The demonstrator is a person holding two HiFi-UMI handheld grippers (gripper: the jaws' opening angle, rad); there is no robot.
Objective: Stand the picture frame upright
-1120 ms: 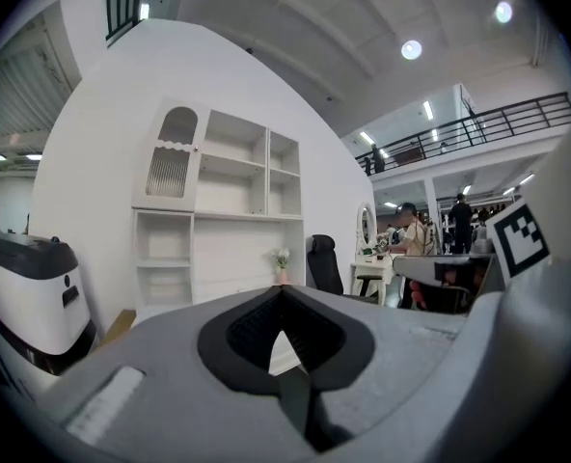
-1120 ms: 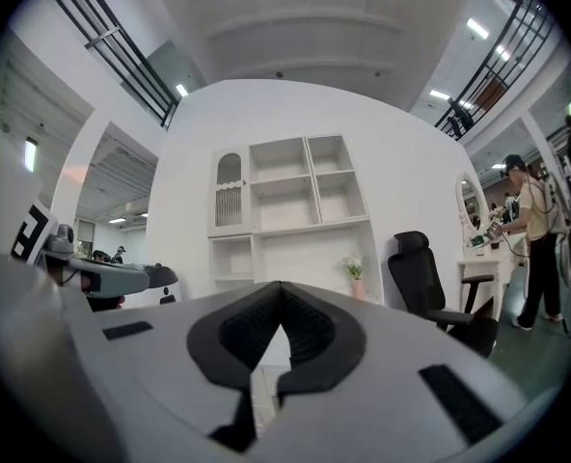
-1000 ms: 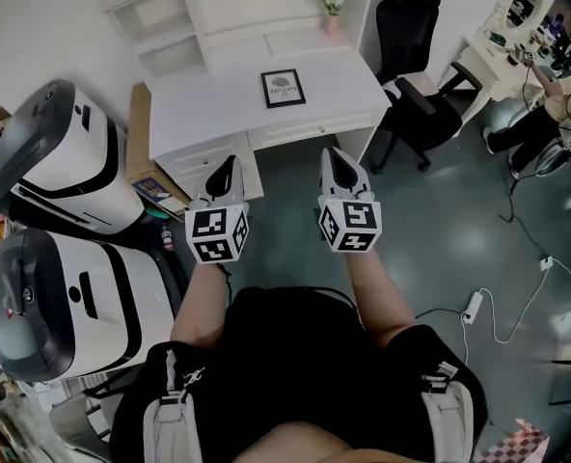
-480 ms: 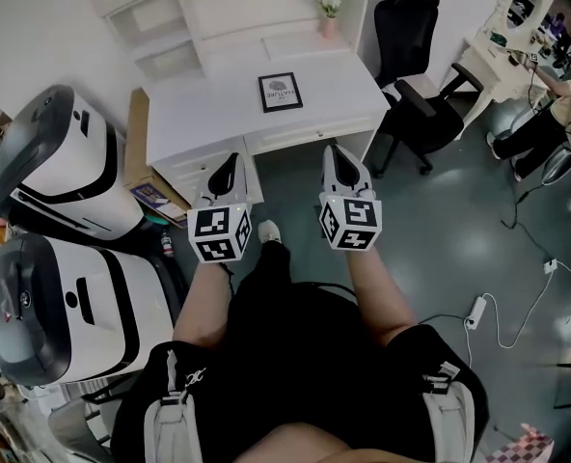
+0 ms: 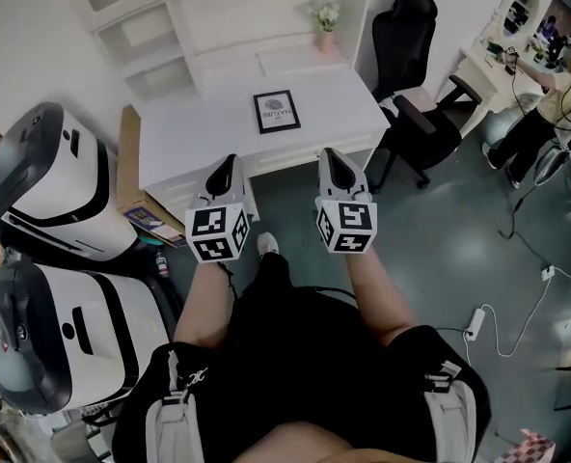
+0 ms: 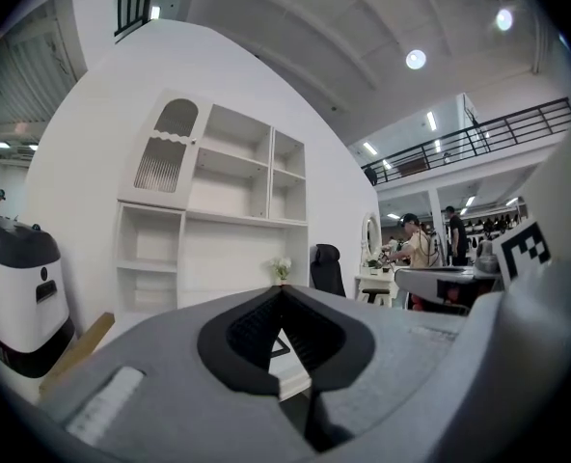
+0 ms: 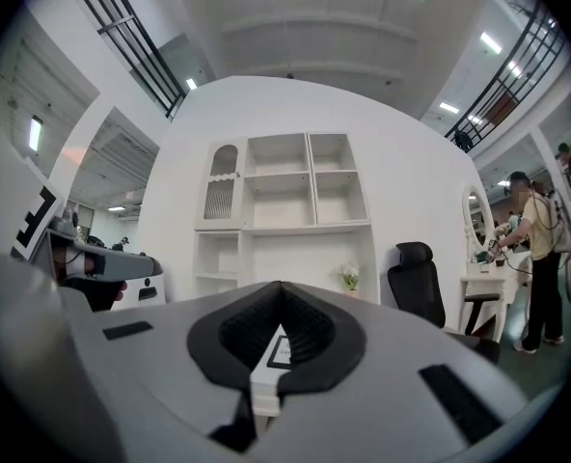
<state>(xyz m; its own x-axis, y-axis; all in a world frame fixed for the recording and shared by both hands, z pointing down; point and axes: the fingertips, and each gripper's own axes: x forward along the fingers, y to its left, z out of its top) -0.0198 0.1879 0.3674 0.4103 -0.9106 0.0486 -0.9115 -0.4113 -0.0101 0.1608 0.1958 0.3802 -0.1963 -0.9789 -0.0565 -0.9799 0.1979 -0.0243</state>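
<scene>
picture frame (image 5: pixel 277 111) lying flat, far on white desk (image 5: pixel 184 133) | left gripper (image 5: pixel 230 160) clenched, empty, near desk edge | right gripper (image 5: pixel 327 152) clenched, empty

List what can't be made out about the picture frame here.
Head view: the picture frame lies flat on the desk; its back and any stand are hidden underneath, its print too small to read.
Gripper views: the left tool and right tool each block most of the frame.
</scene>
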